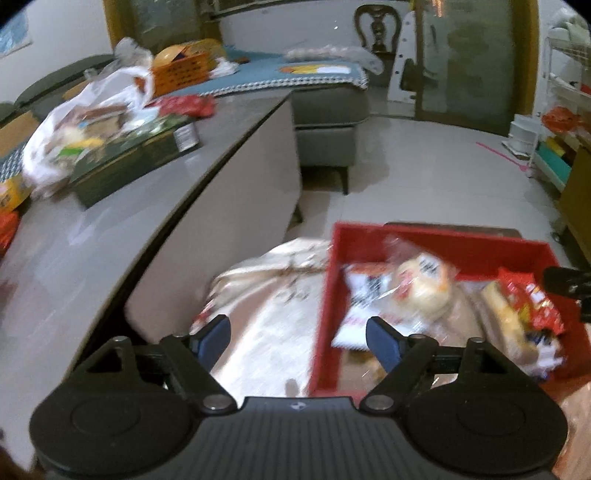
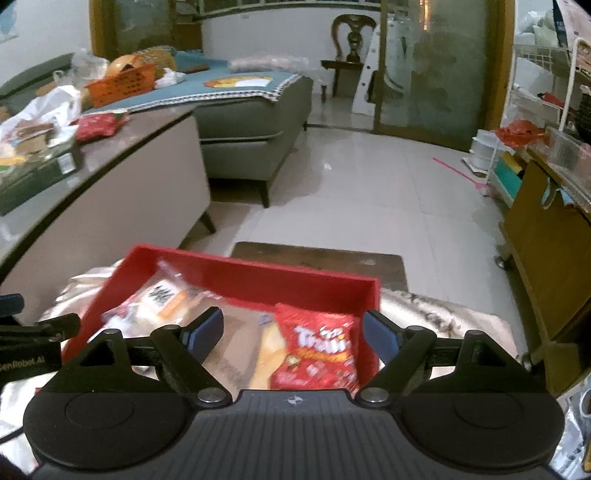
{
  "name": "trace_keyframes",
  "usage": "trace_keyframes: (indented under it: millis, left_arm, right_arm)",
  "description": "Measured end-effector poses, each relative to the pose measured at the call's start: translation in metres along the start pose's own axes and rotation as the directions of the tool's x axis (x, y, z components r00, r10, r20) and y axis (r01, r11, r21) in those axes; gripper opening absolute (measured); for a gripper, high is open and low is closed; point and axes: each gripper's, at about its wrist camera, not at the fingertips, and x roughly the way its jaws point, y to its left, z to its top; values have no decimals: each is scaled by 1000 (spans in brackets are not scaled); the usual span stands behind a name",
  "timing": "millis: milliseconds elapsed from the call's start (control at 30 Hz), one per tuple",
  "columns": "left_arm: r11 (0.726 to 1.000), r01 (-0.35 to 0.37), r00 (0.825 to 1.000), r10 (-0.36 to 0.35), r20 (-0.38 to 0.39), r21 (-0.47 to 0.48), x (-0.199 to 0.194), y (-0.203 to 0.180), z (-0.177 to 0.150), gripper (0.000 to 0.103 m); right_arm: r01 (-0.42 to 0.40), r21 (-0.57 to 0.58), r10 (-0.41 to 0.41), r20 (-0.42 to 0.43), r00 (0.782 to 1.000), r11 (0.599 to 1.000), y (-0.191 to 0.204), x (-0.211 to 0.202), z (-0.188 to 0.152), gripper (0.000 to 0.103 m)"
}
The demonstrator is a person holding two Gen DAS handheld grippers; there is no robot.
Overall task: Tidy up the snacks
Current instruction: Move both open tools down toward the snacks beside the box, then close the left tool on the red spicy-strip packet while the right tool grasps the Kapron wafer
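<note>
Both the left gripper (image 1: 298, 339) and right gripper (image 2: 293, 334) hang empty, jaws apart, above the red bin (image 2: 295, 277); the chip bag (image 2: 317, 350) lying inside looks light, crinkly, slippery, crushable; its sealed top edge probably offers the safest pinch.

A grey sofa (image 2: 255, 122) stood at the far side of the room, a teal patterned blanket (image 2: 236, 86) spread across its seat. Beyond it, against the far wall, was a dark carved wooden chair (image 2: 352, 35). To the right of the chair stood a frosted glass door (image 2: 439, 70) in a wooden frame. The floor (image 2: 369, 192) was of pale glossy tiles, with a pink stick-like object (image 2: 460, 173) lying on it towards the right. A brown mat (image 2: 321, 264) lay nearer on the floor. At the right edge stood a white wire rack (image 2: 532, 74) and, nearer, a wooden cabinet (image 2: 546, 258).
</note>
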Motion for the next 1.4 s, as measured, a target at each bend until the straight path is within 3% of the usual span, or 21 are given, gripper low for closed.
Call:
trace_keyframes:
  millis: [200, 333, 733, 800, 867, 933, 1000, 1267, 1400]
  left_arm:
    - [995, 28, 993, -39, -115, -98, -7, 44, -29, 76]
    - [984, 9, 981, -43, -191, -177, -2, 62, -51, 76]
    - [948, -48, 915, -84, -394, -314, 53, 64, -90, 76]
    - [952, -63, 925, -57, -375, -300, 55, 57, -92, 82]
    - [958, -69, 932, -38, -361, -277, 53, 49, -93, 79]
    - [964, -61, 934, -37, -356, -260, 49, 44, -92, 69]
    - [968, -46, 935, -46, -353, -248, 42, 44, -90, 48]
    - [959, 14, 917, -125, -378, -282, 14, 55, -111, 41]
    - [960, 25, 924, -129, -360, -279, -2, 57, -119, 41]
  right_arm:
    - [-45, -48, 44, -25, 999, 998, 24, -19, -17, 87]
    - [-82, -101, 78, -47, 996, 991, 45, -30, -29, 88]
    - [-172, -196, 140, -165, 976, 966, 77, -39, -71, 89]
    - [-175, -193, 140, -184, 973, 965, 76, -36, -74, 89]
    - [-187, -186, 146, -214, 966, 965, 77, -31, -79, 90]
    - [-213, -175, 166, -248, 954, 961, 81, -27, -85, 90]
    - [-233, -186, 177, -276, 945, 954, 91, -24, -93, 90]
    - [-270, -233, 176, -356, 918, 934, 129, -21, -125, 90]
    - [-266, -265, 155, -376, 914, 927, 144, -18, -136, 90]
